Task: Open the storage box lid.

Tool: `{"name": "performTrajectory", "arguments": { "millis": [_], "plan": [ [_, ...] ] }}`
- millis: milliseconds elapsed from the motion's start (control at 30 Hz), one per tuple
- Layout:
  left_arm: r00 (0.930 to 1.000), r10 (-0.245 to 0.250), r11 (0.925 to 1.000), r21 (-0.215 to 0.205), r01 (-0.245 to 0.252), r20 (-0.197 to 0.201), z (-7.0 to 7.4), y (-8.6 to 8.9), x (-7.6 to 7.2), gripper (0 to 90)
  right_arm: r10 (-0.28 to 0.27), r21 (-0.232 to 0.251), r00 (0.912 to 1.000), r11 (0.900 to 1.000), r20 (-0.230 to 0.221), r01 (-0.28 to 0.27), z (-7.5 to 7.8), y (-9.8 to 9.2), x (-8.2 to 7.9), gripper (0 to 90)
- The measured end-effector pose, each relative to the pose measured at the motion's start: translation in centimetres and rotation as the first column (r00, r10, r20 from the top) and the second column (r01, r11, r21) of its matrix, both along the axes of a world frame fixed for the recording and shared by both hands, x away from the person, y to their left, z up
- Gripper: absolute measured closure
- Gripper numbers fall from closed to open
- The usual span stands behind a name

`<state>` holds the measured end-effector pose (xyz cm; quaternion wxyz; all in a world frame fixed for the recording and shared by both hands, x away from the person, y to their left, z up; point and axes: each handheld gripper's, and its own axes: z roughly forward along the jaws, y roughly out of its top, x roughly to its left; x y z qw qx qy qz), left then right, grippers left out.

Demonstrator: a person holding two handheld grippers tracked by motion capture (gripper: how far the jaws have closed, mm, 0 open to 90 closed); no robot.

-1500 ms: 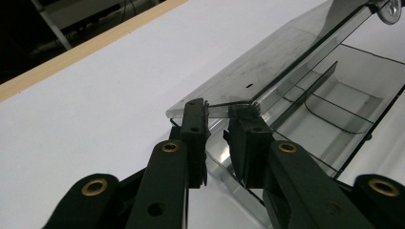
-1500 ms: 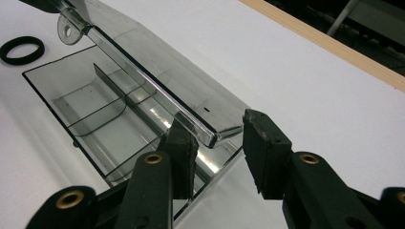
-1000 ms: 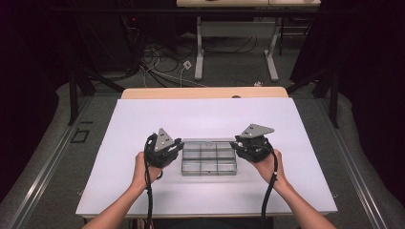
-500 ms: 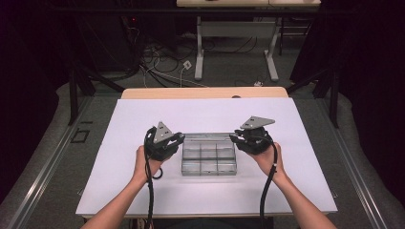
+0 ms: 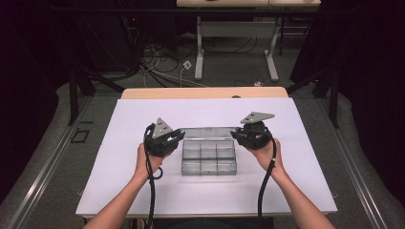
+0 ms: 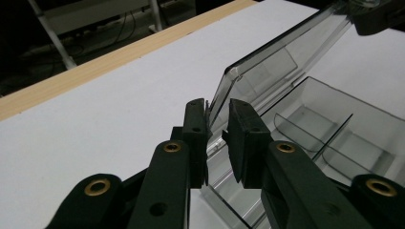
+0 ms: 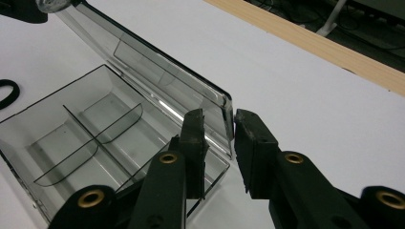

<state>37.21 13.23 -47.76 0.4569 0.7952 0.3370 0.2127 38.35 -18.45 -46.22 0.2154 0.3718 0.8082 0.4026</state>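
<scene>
A white table [image 5: 143, 191] with a wooden strip [image 5: 205, 92] along its far edge sits on grey floor; beyond, cables [image 5: 162, 59] tangle beside a desk's white legs [image 5: 199, 52], dark curtains [image 5: 363, 71] flanking.

The box [image 5: 208, 157] between the 2 grippers is clear, smoke-tinted plastic, smooth and glossy, and its raised lid [image 6: 267, 71] catches bright glints along the edge nearest the left gripper [image 6: 217, 138]. Thin see-through dividers [image 7: 90, 138] of the same plastic stand inside, just beyond the right gripper [image 7: 217, 143]. Both grippers look like matt black plastic, slightly grainy, with brass-coloured metal rings [image 6: 97, 187] set into the arms below the pads. Each carries a dull grey plate [image 5: 161, 128] on top and trails a shiny black cable [image 5: 152, 191]. Under them lies a matt white sheet [image 5: 119, 191], smooth like paper or laminate, edged beyond by pale, satin-finished wood [image 5: 200, 92].
</scene>
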Motion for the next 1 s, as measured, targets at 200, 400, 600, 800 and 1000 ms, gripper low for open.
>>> {"name": "performTrajectory", "arguments": {
  "millis": [200,400,600,800,1000],
  "plan": [
    [1.0,0.009,0.9996,-0.028,-0.009,0.0,-0.2,0.1,0.3,77.7,-0.017,0.033,0.9998,0.999,-0.007,0.017,-0.2,-0.3,0.1,75.2],
    [0.9999,0.012,0.999,-0.042,-0.011,0.003,-0.5,0.2,0.5,77.8,-0.021,0.06,0.9996,0.998,-0.018,0.022,-0.6,-0.6,0.4,76.6],
    [0.9999,0.015,0.9984,-0.055,-0.015,-0.002,-0.7,0.2,0.7,78.3,-0.029,0.072,0.9993,0.997,-0.023,0.031,-0.8,-0.6,0.6,77.0],
    [0.9997,0.022,0.9985,-0.051,-0.022,0.001,-0.9,0.2,0.8,78.6,-0.031,0.07,0.9994,0.997,-0.016,0.032,-0.9,-0.5,0.8,77.0],
    [0.9996,0.028,0.998,-0.056,-0.028,0.0,-1.1,0.1,1.0,78.7,-0.034,0.07,0.9993,0.997,-0.017,0.035,-1.2,-0.5,0.9,77.1]
  ]
}}
